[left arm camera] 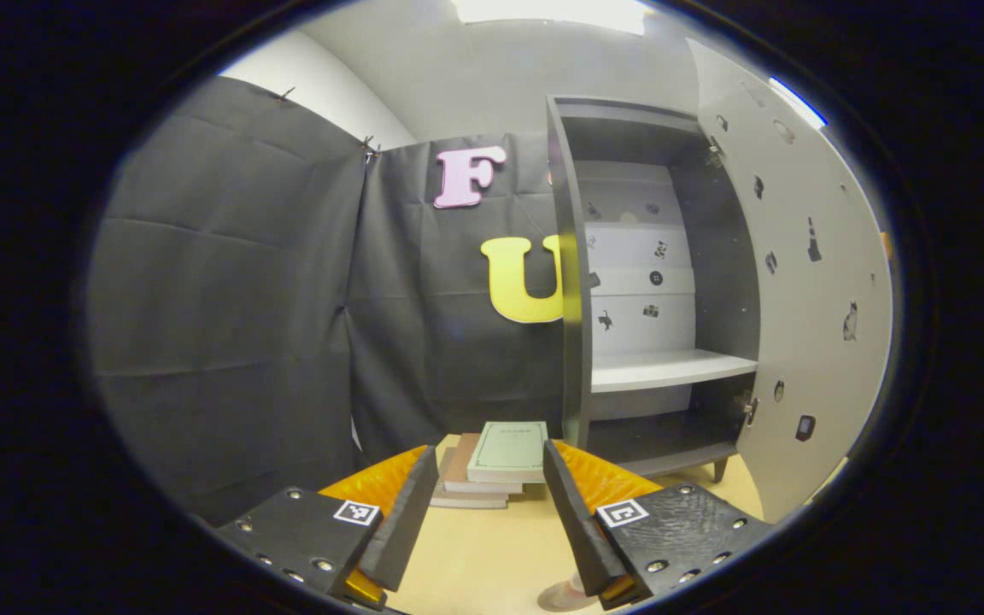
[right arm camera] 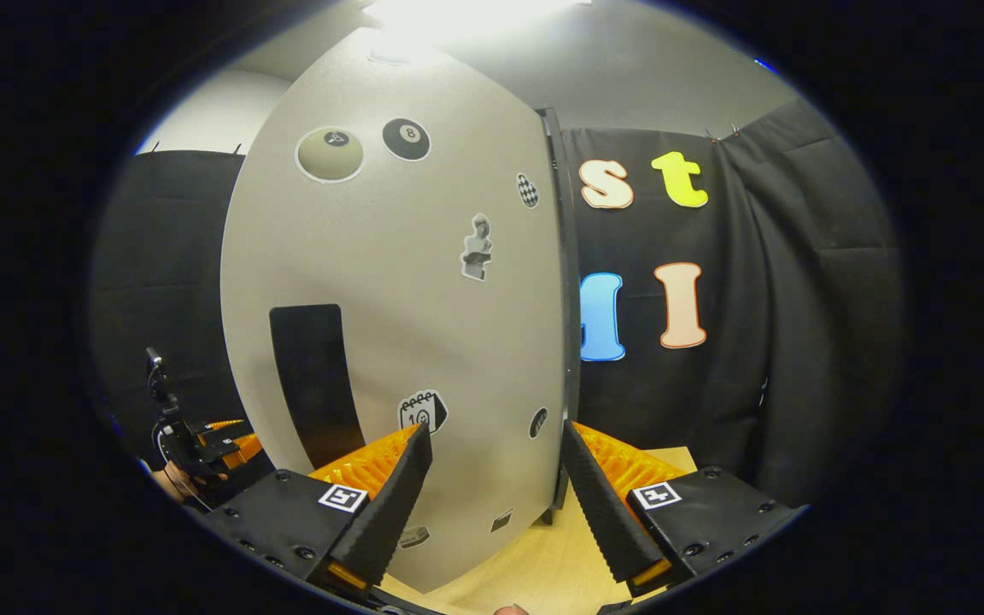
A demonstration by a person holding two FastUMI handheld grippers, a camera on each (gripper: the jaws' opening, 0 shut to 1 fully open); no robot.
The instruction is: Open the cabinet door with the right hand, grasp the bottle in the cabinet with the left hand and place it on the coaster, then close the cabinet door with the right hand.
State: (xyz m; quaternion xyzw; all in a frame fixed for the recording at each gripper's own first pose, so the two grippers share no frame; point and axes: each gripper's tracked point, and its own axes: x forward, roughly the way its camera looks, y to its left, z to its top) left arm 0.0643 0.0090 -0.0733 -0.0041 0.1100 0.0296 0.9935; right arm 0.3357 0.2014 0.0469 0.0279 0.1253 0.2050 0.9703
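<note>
The dark grey cabinet (left arm camera: 577, 256) stands open, its pale door (left arm camera: 808, 325) swung out to the right. Its white shelf (left arm camera: 671, 369) and dark bottom compartment look bare. My left gripper (left arm camera: 483, 512) is open over the table with nothing between its fingers. A pale pink round thing (left arm camera: 565, 595), cut off at the bottom edge, lies on the table; I cannot tell what it is. My right gripper (right arm camera: 496, 495) is open, close to the door's outer face (right arm camera: 389, 282), right of its black handle (right arm camera: 314, 384). A hand (right arm camera: 169, 483) holds the left gripper (right arm camera: 219, 444) at far left.
A stack of books (left arm camera: 505, 453) lies on the light wooden table (left arm camera: 492, 555) just left of the cabinet's foot. Black cloth walls close in the left and back. The door's free edge (right arm camera: 556, 342) stands near the table's back right.
</note>
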